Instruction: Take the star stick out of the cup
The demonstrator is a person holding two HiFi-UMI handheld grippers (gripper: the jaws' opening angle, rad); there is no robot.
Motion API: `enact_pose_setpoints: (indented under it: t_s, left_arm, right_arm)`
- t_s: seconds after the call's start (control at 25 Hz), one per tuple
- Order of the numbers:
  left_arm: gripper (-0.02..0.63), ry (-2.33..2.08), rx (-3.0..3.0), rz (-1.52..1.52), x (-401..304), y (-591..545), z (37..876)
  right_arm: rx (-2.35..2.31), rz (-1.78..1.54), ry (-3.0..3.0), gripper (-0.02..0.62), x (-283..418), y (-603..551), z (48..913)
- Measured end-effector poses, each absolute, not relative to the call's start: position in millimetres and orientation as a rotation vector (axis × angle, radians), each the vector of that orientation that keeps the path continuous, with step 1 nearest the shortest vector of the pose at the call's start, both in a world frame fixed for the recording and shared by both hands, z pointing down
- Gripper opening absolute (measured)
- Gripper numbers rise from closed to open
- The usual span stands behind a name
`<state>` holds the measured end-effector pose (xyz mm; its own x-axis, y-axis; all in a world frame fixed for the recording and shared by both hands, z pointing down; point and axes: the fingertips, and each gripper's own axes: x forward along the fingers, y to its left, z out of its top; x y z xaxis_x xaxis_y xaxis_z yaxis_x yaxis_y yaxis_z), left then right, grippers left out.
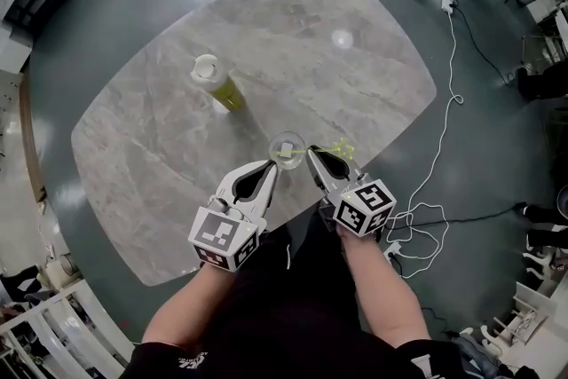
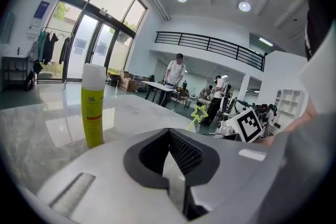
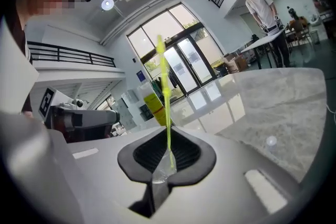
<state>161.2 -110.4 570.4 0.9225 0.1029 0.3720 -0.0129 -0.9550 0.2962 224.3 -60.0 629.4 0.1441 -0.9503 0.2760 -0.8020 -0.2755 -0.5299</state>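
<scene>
- Right claw (image 1: 312,155) is clenched on the star stick (image 3: 167,107); the thin yellow-green shaft is pinched between the pads and points up and away in the right gripper view.
- Left claw (image 1: 270,164) is closed with nothing between its jaws, and its tip is held just left of the cup (image 1: 276,140).
- Tabletop (image 1: 177,164) is grey, marbled and rounded; both claws are held over its near edge.
- Yellow spray can (image 1: 227,90) with a white cap (image 1: 206,67) is stood upright, well apart from the cup, at far left.
- Cup is clear and upright, and is seen between the two claw tips.
- Star end is seen just right of the cup, outside the rim. Whether the shaft's lower end is inside the cup cannot be told.
- Small white round thing (image 1: 342,38) is seen on the far part of the tabletop.
</scene>
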Motion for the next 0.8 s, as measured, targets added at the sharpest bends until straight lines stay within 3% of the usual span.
enact_pose_setpoints:
  t_s: [0.48, 0.8]
  left_arm:
    - [0.002, -0.024, 2.821, 0.382, 131.2, -148.7, 483.8]
    - [0.002, -0.202, 2.794, 0.339, 126.2, -169.3, 479.4]
  right_arm:
    - [-2.282, -0.754, 1.767, 0.031, 225.9, -57.9, 534.7]
    - [-2.164, -0.62, 2.114, 0.031, 225.5, -103.7, 488.9]
